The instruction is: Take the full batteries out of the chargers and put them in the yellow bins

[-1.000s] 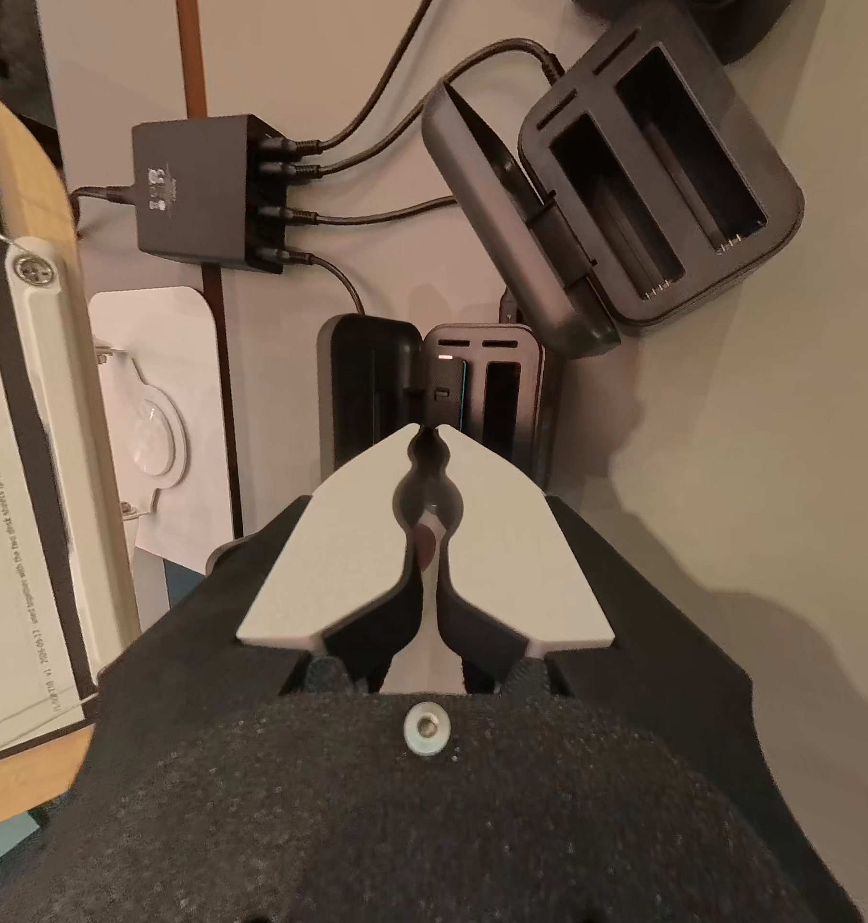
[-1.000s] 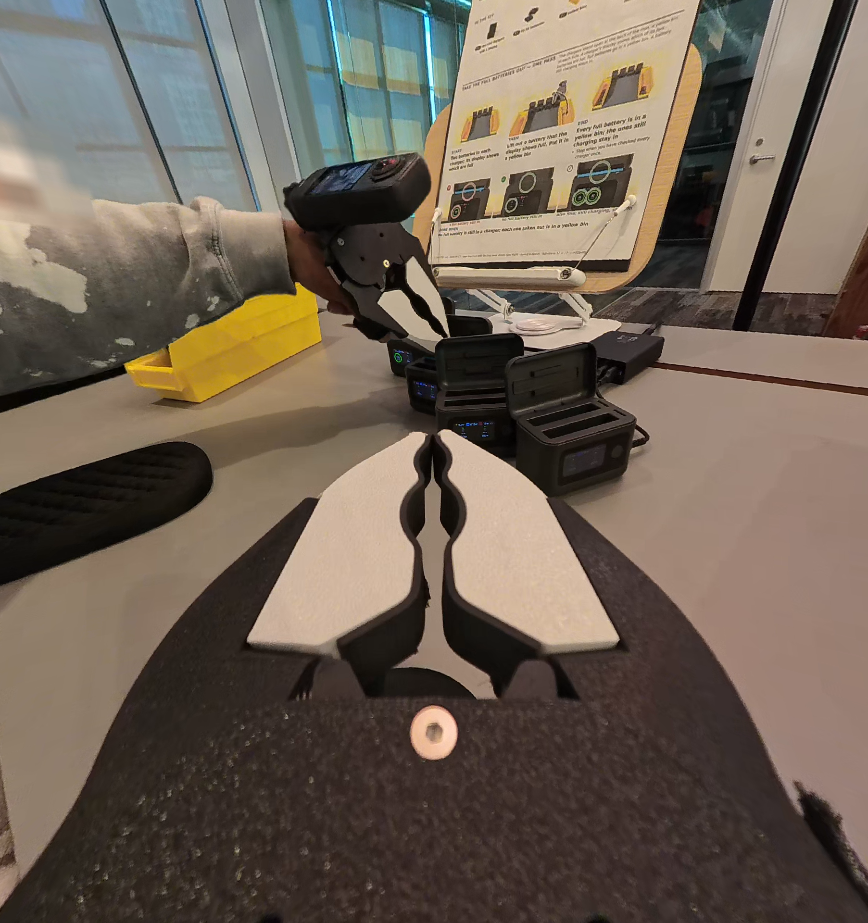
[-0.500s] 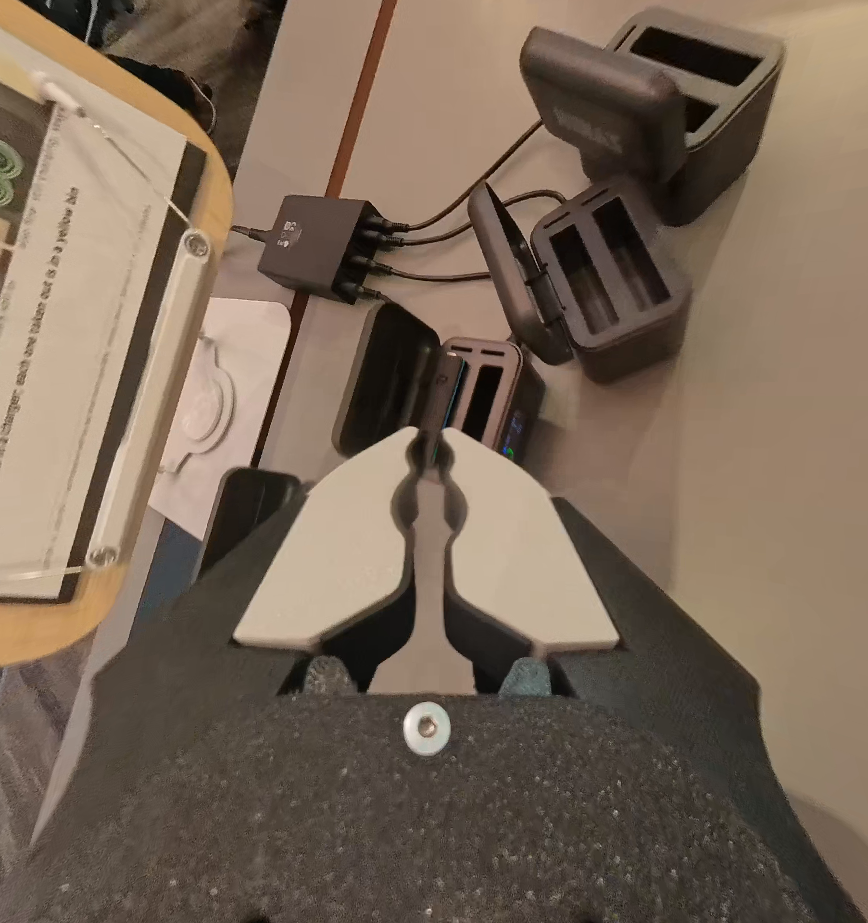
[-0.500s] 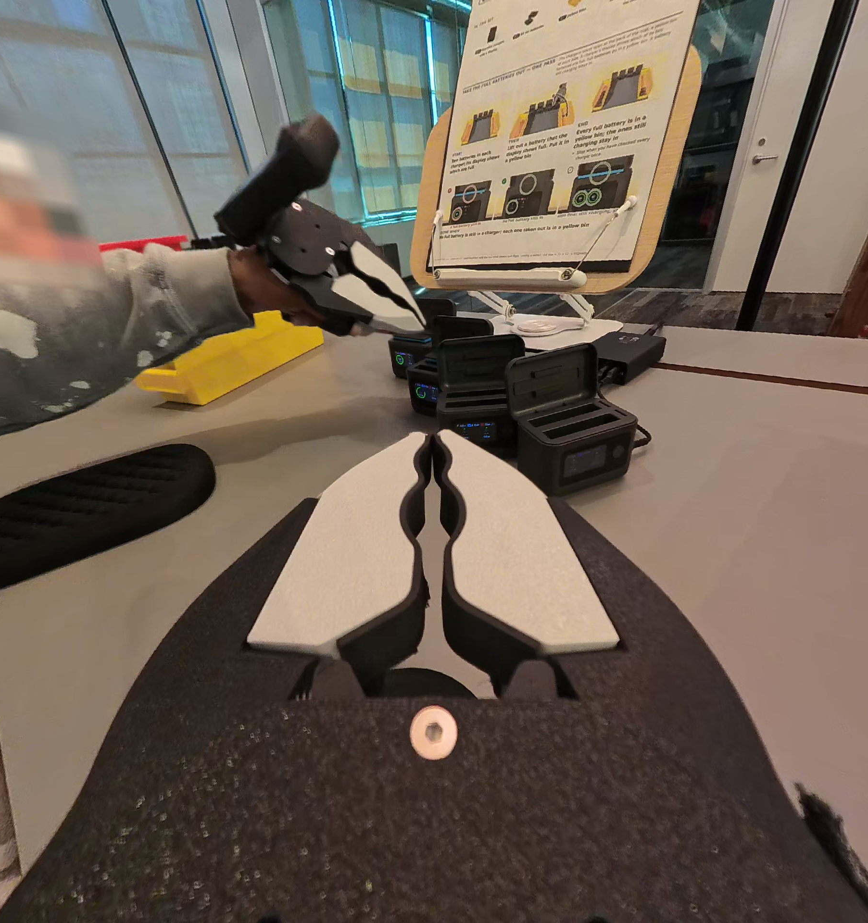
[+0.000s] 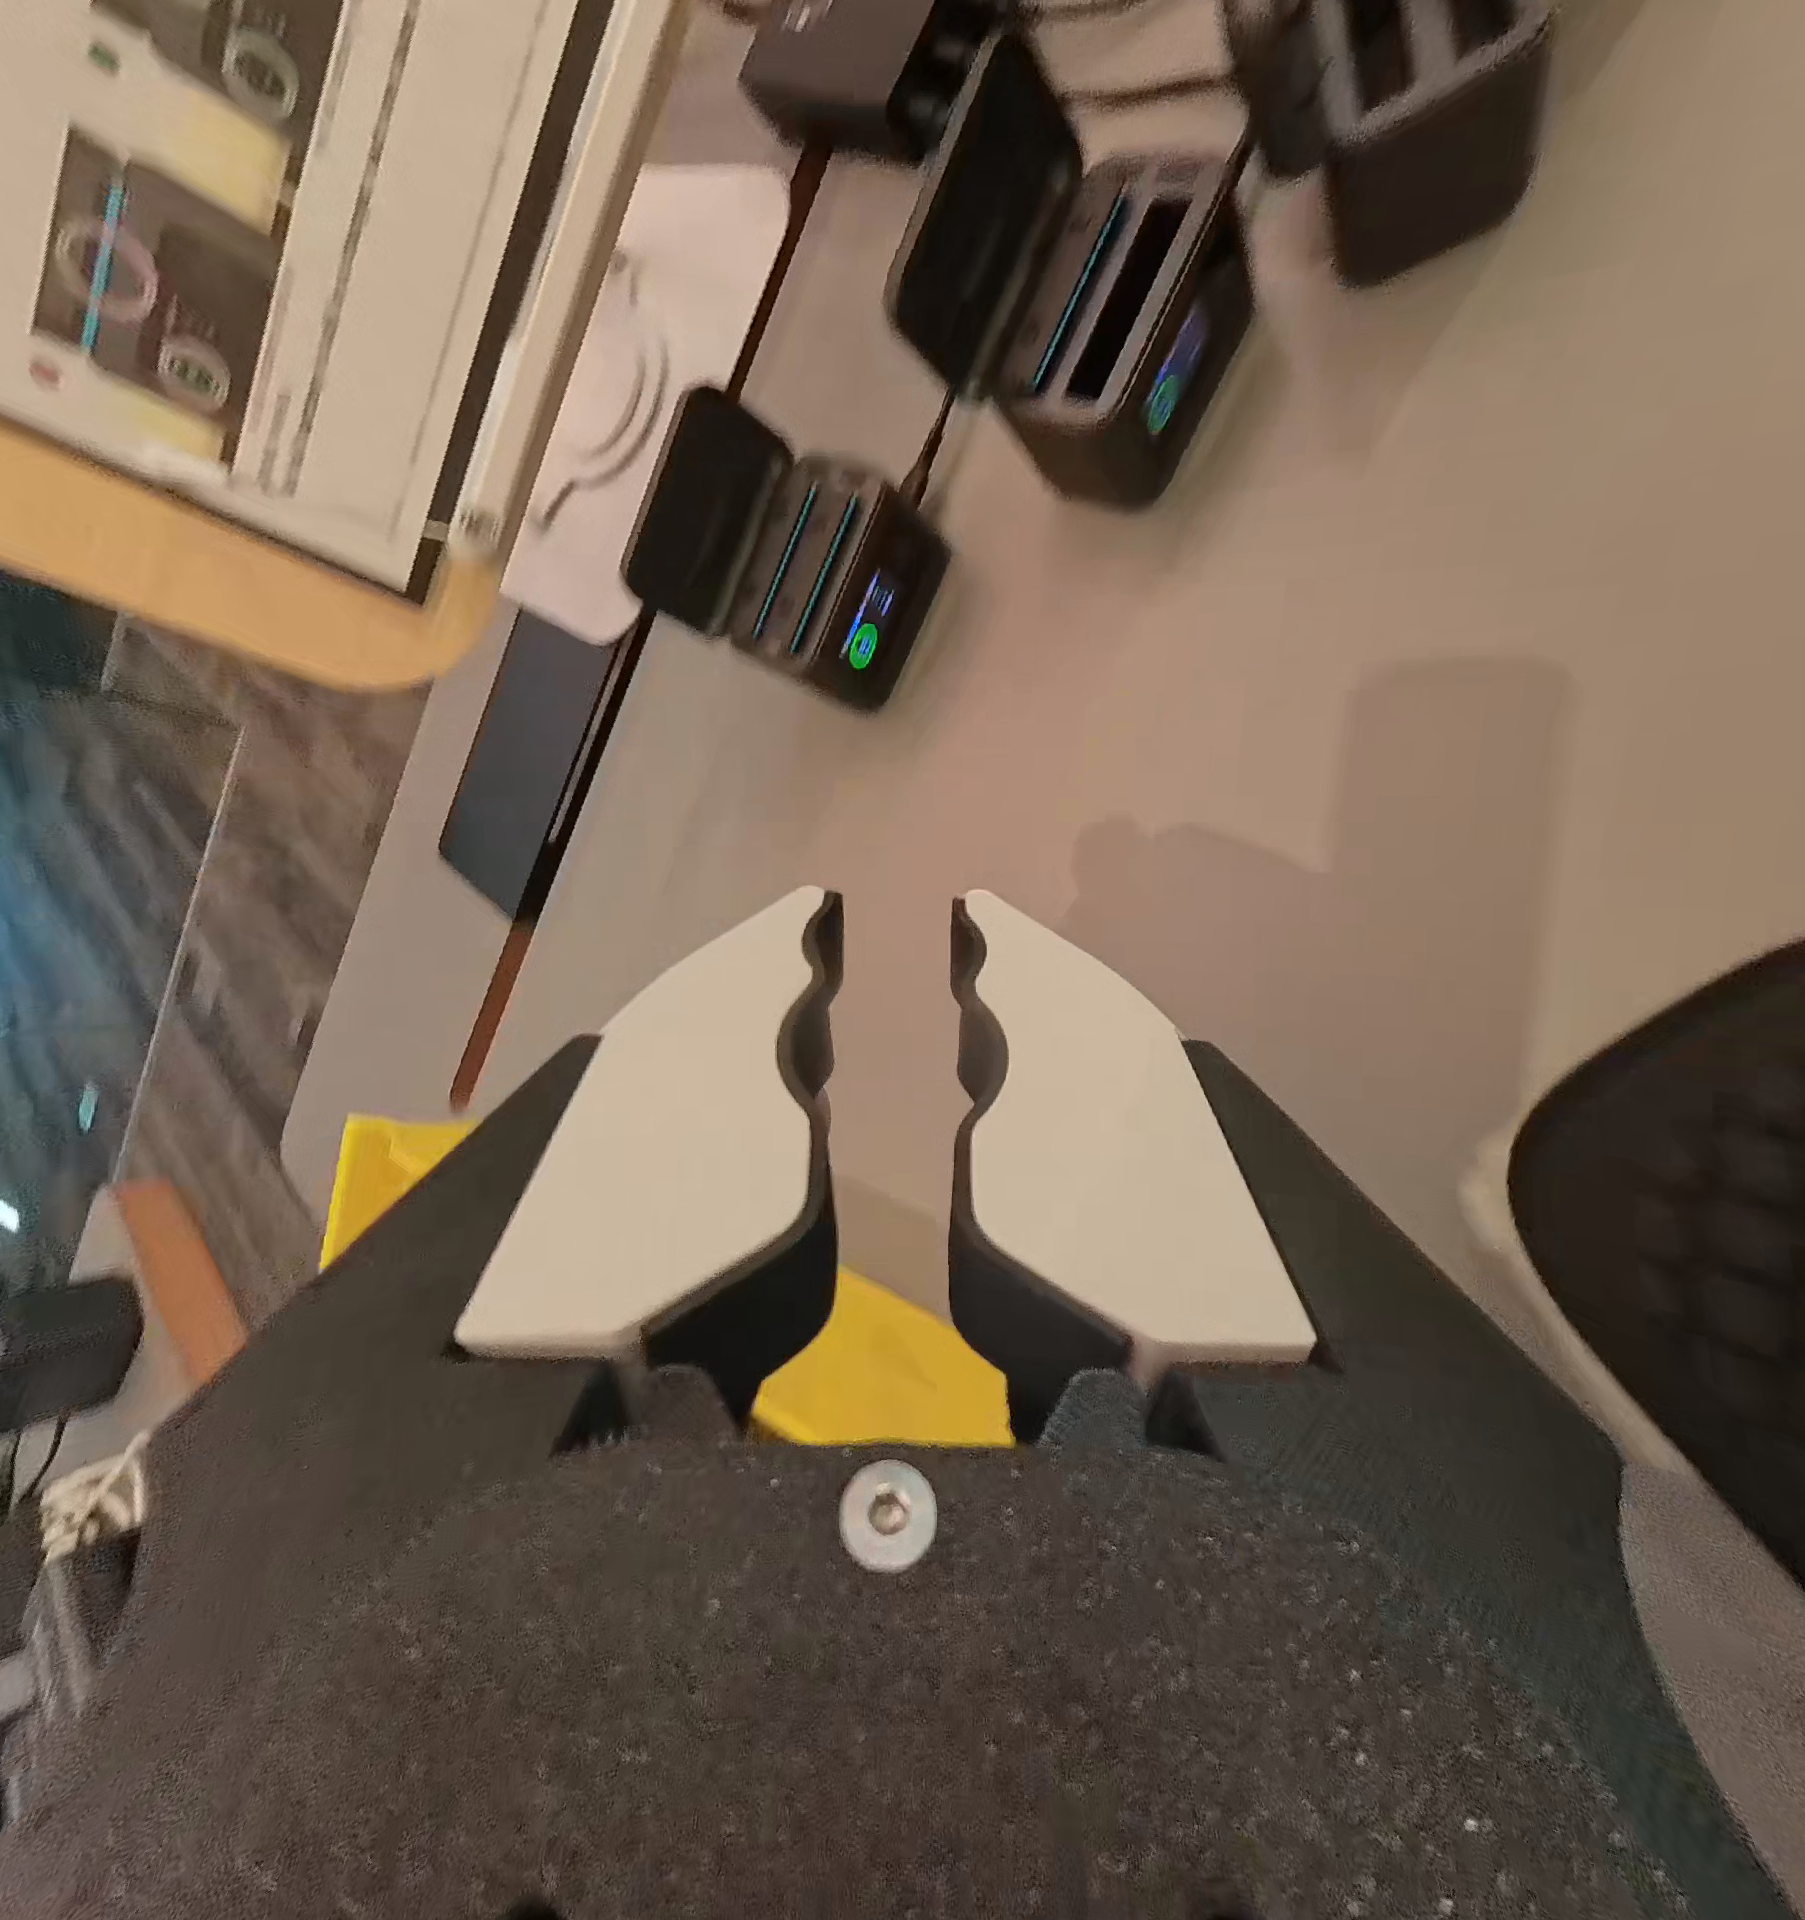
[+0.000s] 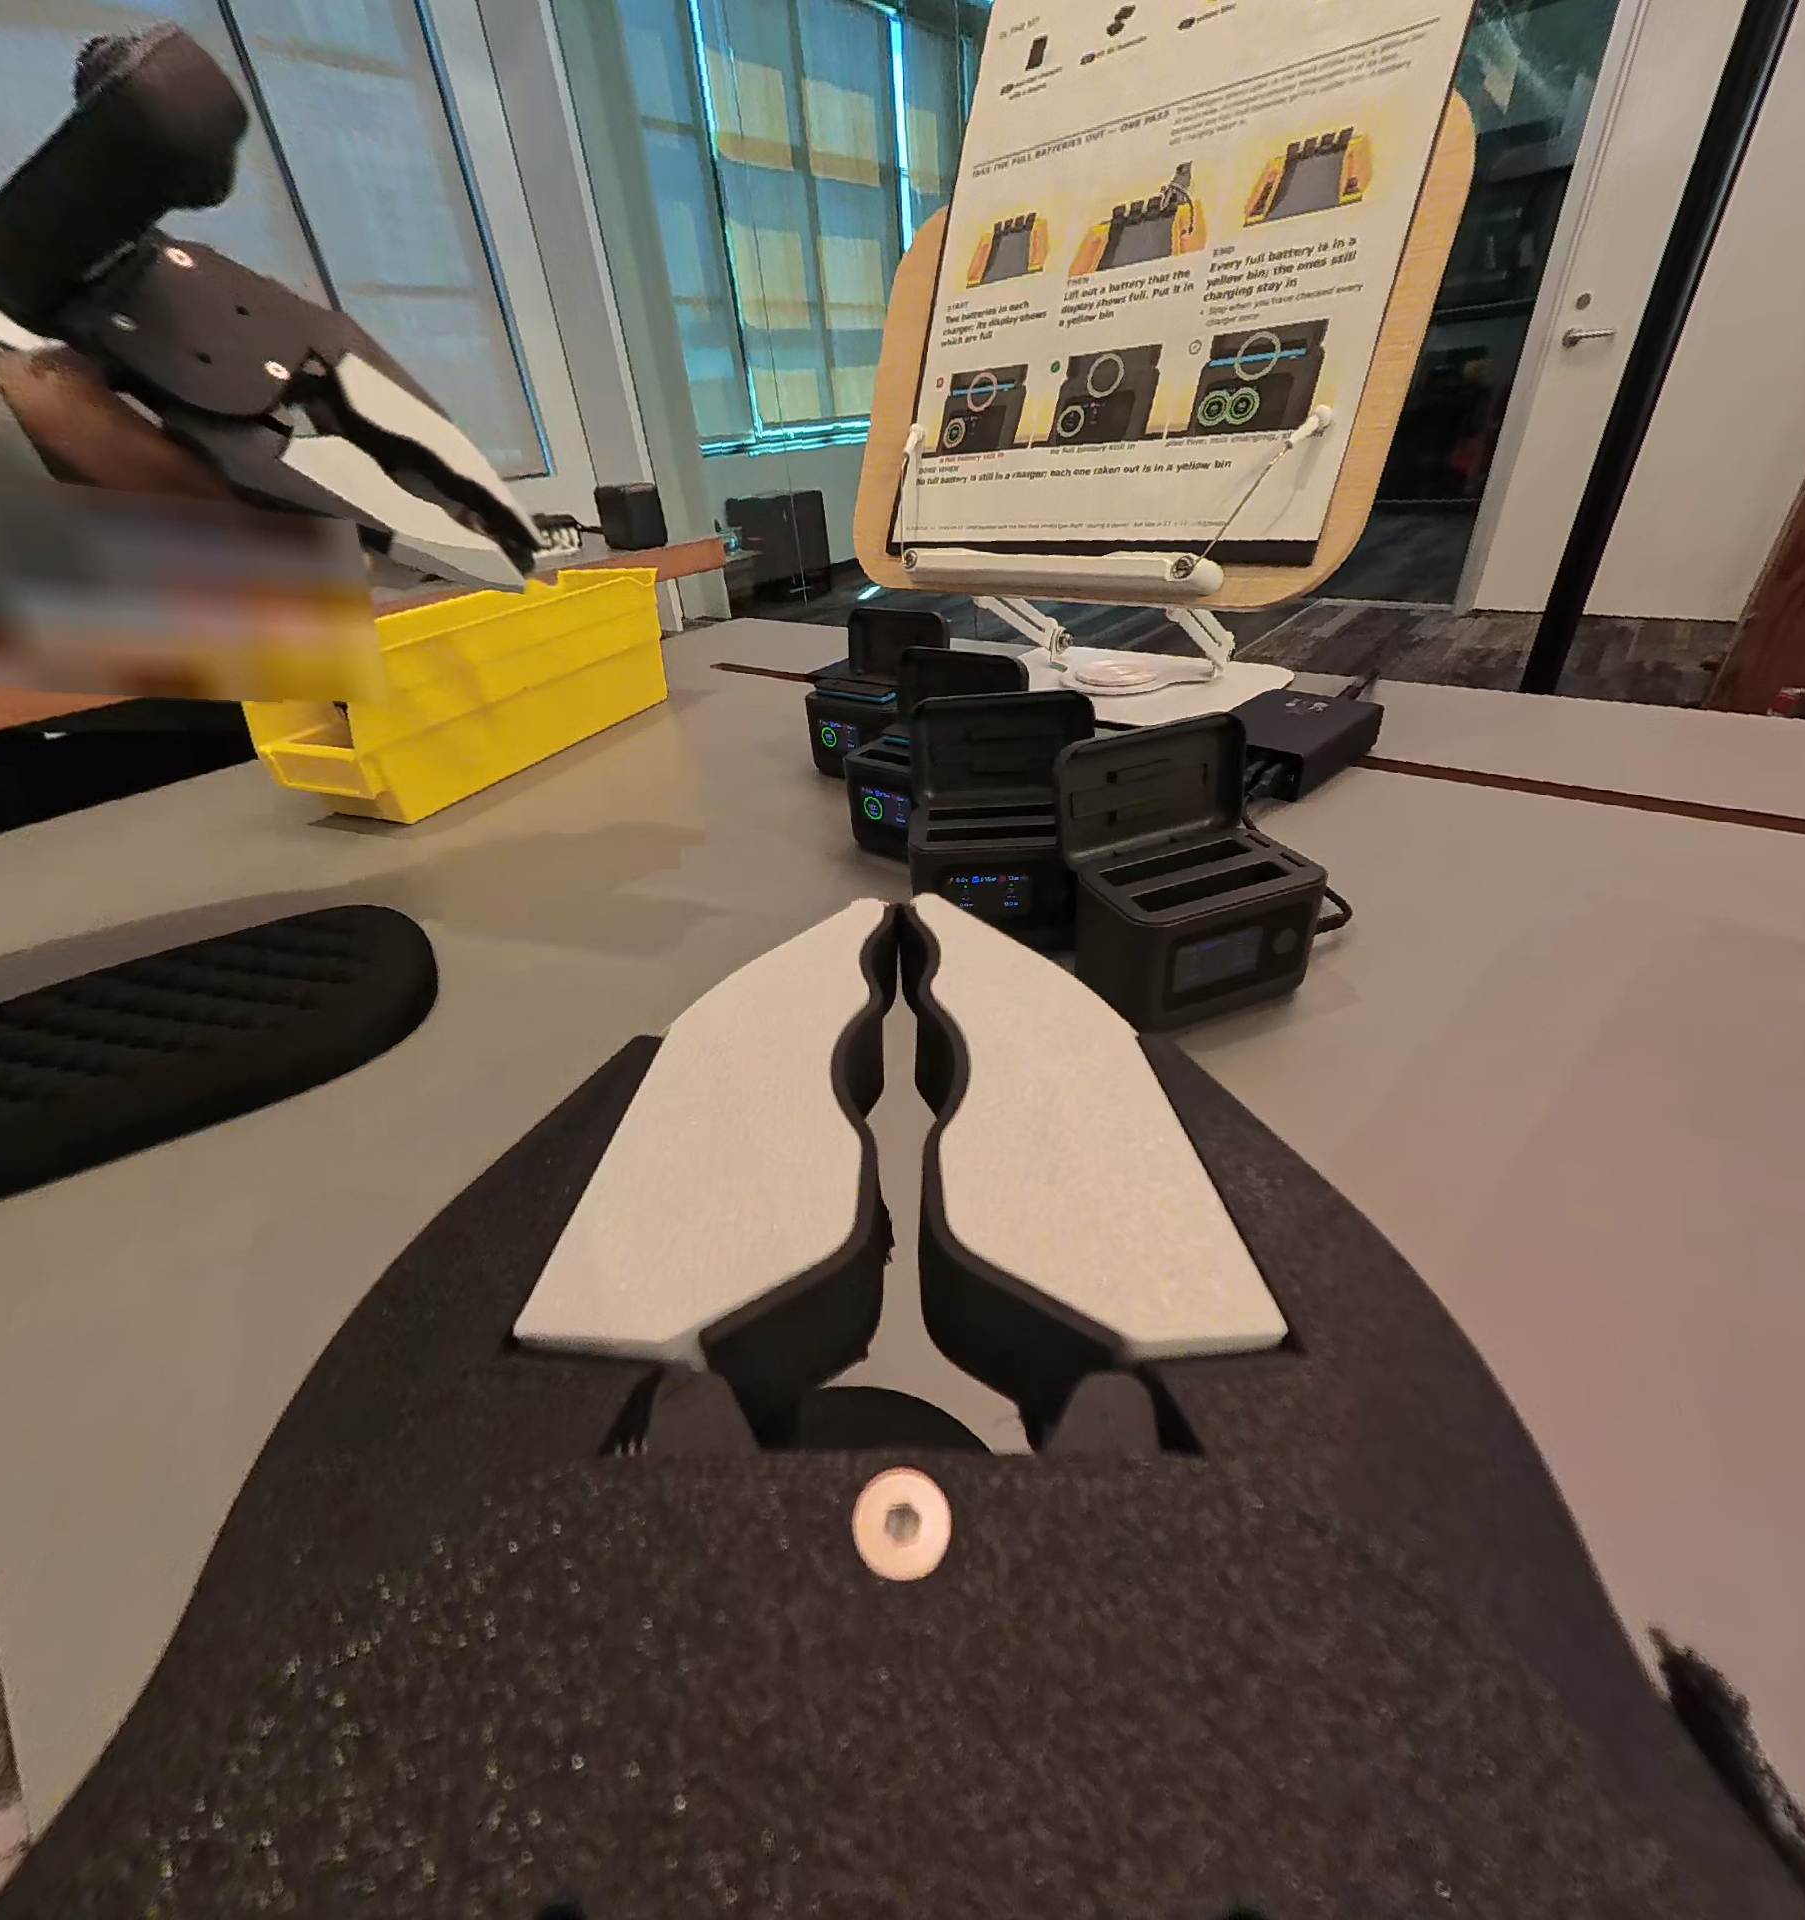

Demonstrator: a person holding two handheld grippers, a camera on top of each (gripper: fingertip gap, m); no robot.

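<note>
My left gripper (image 5: 896,914) is open and empty, with the yellow bin (image 5: 877,1371) showing below and behind its fingers. In the right wrist view it (image 6: 519,556) hangs open over the yellow bin (image 6: 482,696) at the left. Several black chargers with open lids stand in a row (image 6: 991,831). The nearest to the bin (image 5: 784,551) holds two batteries and shows a green ring. The one beside it (image 5: 1106,301) holds one battery next to an empty slot. The nearest to my right gripper (image 6: 1199,894) has both slots empty. My right gripper (image 6: 900,909) is shut and empty, low over the table.
An instruction board on a white stand (image 6: 1158,312) rises behind the chargers. A black power hub (image 6: 1303,727) with cables lies to their right. A black padded rest (image 6: 150,1018) lies at the near left of the grey table (image 6: 1500,1039). Tip to tip, the grippers are about 35 centimetres apart. From the right gripper's tips to the row (image 6: 991,831) is close to 20 centimetres.
My left gripper, shut on a battery in a charger slot, lifted it out, swung left to over the yellow bin and opened; the battery is no longer in the jaws. The right gripper stayed still.
</note>
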